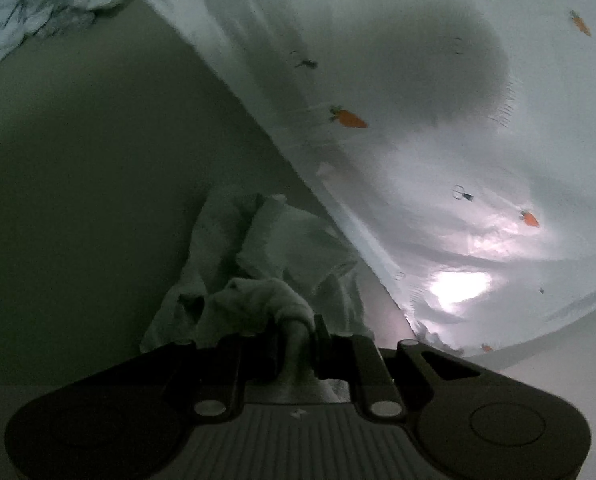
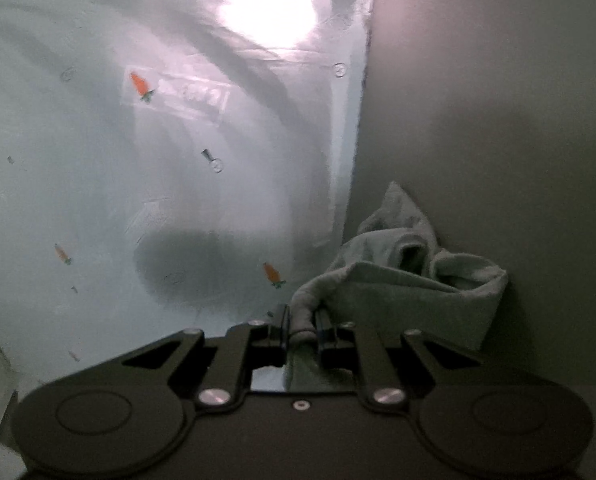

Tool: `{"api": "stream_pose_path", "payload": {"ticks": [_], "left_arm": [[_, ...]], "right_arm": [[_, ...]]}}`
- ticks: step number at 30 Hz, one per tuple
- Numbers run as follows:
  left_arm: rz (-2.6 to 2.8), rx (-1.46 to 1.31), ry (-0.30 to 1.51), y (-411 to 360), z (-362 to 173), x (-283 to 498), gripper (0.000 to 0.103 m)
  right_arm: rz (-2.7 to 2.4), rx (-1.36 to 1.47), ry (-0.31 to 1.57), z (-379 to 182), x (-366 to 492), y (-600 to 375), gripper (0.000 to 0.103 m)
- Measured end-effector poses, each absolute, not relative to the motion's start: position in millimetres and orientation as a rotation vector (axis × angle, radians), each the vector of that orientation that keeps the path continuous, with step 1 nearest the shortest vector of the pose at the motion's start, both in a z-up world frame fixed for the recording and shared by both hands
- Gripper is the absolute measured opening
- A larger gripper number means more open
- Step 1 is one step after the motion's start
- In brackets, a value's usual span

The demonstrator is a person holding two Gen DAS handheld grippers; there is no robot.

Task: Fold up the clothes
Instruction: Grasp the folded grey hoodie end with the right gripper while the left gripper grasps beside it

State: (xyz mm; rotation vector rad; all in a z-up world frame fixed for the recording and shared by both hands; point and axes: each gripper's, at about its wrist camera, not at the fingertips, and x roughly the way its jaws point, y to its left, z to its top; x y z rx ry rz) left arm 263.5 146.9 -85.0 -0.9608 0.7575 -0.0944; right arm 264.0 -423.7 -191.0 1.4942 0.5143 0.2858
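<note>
Left tongs [image 1: 298, 334]: nearly closed, pinching a bunched fold of the garment [image 1: 438, 128].
Right tongs [image 2: 302, 330]: nearly closed too, a rolled edge of the same pale cloth clamped between the jaws.
Garment: one, white and thin, printed with small orange carrots; it hangs stretched in front of both tongs, right of the left pair and left of the right pair, light glowing through it.
Carrots counted: about six in the left view, about five in the right; some at the rim are cut off or blurred.
Bunched ends: one crumpled wad just ahead of each pair of tongs, one in each view.
Bench [image 1: 98, 200]: a dull green-grey surface left of the left tongs; whether the like surface right of the right tongs is the same, I cannot tell.
Other cloth [image 1: 50, 4]: one rumpled white heap with dark streaks, far ahead-left of the left tongs, cut off by the rim.
Hard to make out: a dark blurred patch behind the garment in both views; small grey prints too smeared to name.
</note>
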Motion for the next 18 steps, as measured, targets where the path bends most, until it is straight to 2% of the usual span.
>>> {"api": "stream_pose_path", "payload": {"ticks": [3, 11, 15, 18], "left_arm": [[-0.097, -0.975, 0.756, 153, -92, 277, 0.015], [-0.066, -0.988, 0.789, 163, -122, 338, 0.017], [-0.019, -1.016, 0.89, 170, -154, 375, 0.019], [-0.041, -0.982, 0.922, 169, -150, 383, 0.024]], "right_arm": [[0.259, 1.554, 0.5, -202, 272, -422, 0.013], [0.208, 1.496, 0.573, -213, 349, -416, 0.014], [0.13, 1.443, 0.675, -225, 391, -412, 0.021], [0.125, 1.498, 0.689, -232, 400, -414, 0.037]]}}
